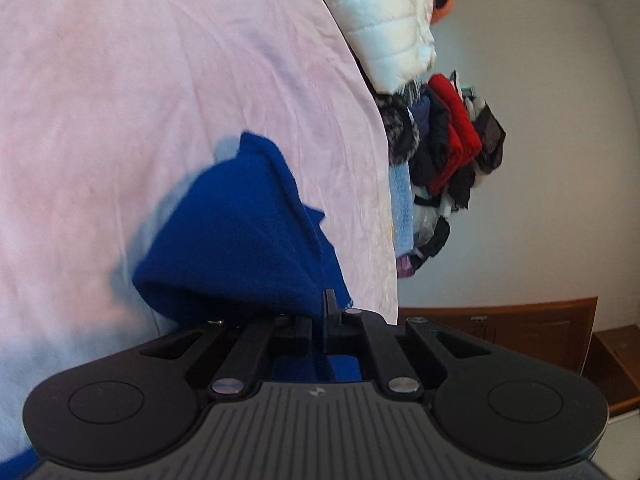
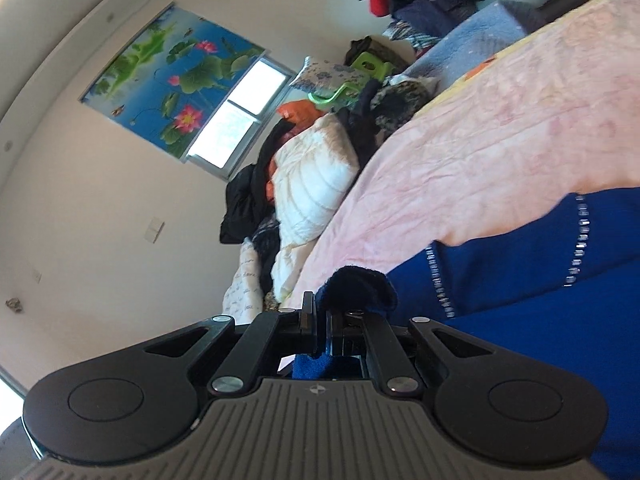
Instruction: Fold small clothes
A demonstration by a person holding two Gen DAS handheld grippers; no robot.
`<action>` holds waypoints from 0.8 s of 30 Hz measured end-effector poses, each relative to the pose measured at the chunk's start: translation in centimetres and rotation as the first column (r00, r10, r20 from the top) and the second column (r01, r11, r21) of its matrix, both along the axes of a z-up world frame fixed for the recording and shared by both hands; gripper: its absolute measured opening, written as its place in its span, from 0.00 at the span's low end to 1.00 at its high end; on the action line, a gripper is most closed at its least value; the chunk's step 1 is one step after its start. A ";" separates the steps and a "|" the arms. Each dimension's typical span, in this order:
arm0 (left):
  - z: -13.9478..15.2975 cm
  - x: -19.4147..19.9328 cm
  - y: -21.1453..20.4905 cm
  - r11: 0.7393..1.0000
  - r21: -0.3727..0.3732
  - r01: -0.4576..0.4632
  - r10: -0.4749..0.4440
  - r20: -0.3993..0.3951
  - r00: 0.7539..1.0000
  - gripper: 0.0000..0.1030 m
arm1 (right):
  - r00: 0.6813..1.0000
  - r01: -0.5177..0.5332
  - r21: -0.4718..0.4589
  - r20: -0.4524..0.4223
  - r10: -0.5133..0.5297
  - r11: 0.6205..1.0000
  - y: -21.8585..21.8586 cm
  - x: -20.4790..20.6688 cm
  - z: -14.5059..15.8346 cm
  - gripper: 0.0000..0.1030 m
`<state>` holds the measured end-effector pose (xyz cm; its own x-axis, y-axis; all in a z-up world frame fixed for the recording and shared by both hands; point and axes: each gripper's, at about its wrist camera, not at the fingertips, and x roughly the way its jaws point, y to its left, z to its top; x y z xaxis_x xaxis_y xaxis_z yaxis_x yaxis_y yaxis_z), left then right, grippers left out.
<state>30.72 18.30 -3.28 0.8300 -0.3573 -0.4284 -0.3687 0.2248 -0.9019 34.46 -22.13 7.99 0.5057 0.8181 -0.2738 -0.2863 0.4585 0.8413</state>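
A royal-blue knitted garment [image 1: 240, 240] lies bunched on the pink bedsheet [image 1: 140, 100]. My left gripper [image 1: 319, 316] is shut on a fold of the blue garment, which drapes forward from between the fingers. In the right wrist view the same blue garment [image 2: 520, 280] shows rows of small silver studs. My right gripper [image 2: 320, 320] is shut on an edge of it, with a dark-blue bunch sticking out past the fingertips. Both views are tilted sideways. The rest of the garment is hidden below the grippers.
A white puffer jacket [image 1: 384, 20] and a pile of dark and red clothes [image 1: 444, 144] lie along the bed's far edge. They also show in the right wrist view [image 2: 316, 184]. A light-blue blanket [image 2: 472, 36], a window [image 2: 240, 116] and a lotus poster [image 2: 168, 76] are behind. Brown wooden furniture [image 1: 520, 332] stands by the wall.
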 end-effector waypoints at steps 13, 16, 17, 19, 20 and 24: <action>0.1 2.7 -6.6 0.991 0.066 0.117 -0.117 -0.011 0.993 0.04 | 0.989 0.125 -0.057 -0.073 -0.129 0.990 -8.5 -1.5 -4.9 0.09; 0.0 3.1 -8.1 0.985 0.090 0.150 -0.150 -0.012 0.989 0.04 | 0.988 0.141 -0.058 -0.060 -0.145 0.988 -10.3 -1.6 -4.9 0.09; -0.1 3.2 -8.6 0.982 0.093 0.163 -0.161 -0.020 0.987 0.04 | 0.986 0.149 -0.069 -0.064 -0.153 0.986 -11.2 -1.6 -5.1 0.09; -0.7 3.5 -9.5 0.980 0.094 0.178 -0.175 -0.043 0.984 0.04 | 0.982 0.160 -0.099 -0.089 -0.169 0.982 -12.4 -1.5 -5.9 0.09; -0.9 3.5 -9.9 0.978 0.091 0.187 -0.183 -0.047 0.982 0.04 | 0.979 0.165 -0.115 -0.105 -0.177 0.980 -12.9 -1.4 -6.5 0.09; -1.2 3.6 -10.9 0.971 0.108 0.215 -0.209 -0.060 0.976 0.04 | 0.973 0.169 -0.143 -0.132 -0.188 0.975 -13.9 -1.9 -8.0 0.09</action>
